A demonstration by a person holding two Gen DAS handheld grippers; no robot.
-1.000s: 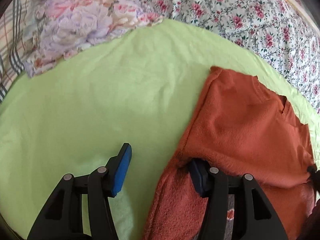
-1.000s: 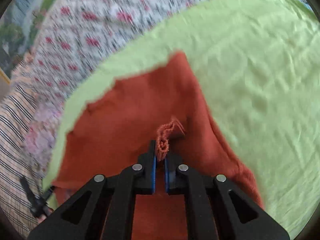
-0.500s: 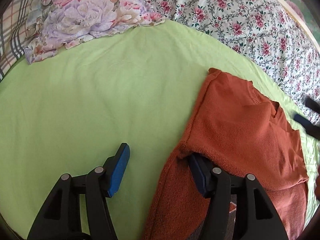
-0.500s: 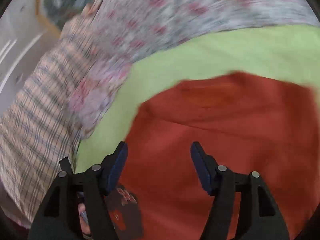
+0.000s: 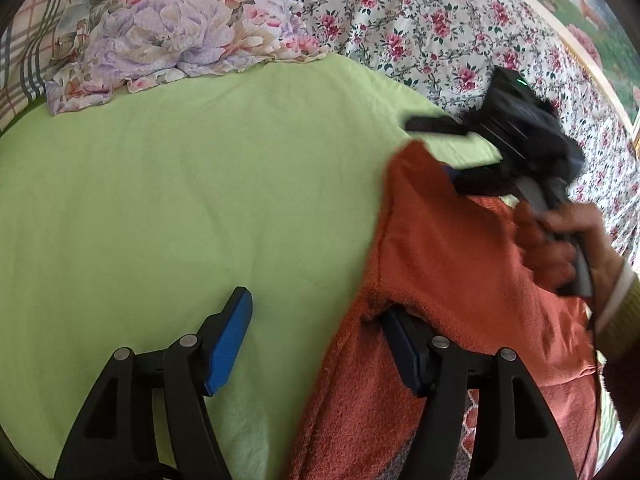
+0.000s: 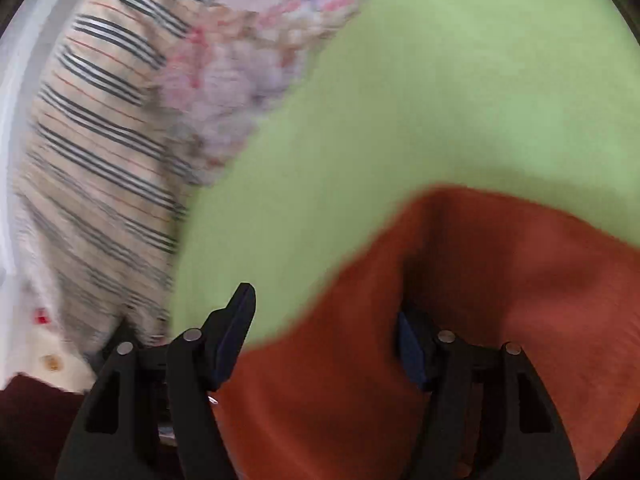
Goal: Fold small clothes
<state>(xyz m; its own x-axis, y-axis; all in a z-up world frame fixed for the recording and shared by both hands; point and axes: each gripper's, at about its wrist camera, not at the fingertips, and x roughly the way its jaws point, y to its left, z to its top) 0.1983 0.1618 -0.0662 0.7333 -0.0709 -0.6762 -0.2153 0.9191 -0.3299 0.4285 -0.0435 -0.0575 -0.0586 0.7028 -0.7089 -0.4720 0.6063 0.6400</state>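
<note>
Left wrist: orange sweater [image 5: 460, 280] drapes spread left claw's [image 5: 320, 344] right finger

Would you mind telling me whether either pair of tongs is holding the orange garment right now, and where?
Nothing is held. The left tongs and the right tongs are both open, straddling edges of the orange garment.

You are working an orange sweater [image 5: 460, 280] of fuzzy knit cloth, its nap looking coarse and terry-like near your left gripper [image 5: 320, 344]. That gripper is showing matt black plastic arms, dull blue pads and small shiny metal pins. The green sheet [image 5: 180, 200] under it is lying as soft, matt, faintly creased cloth. The floral cloth [image 5: 168, 28] is looking thin and rumpled. Your right gripper [image 6: 326, 344] is showing the same matt black plastic, blurred.
</note>
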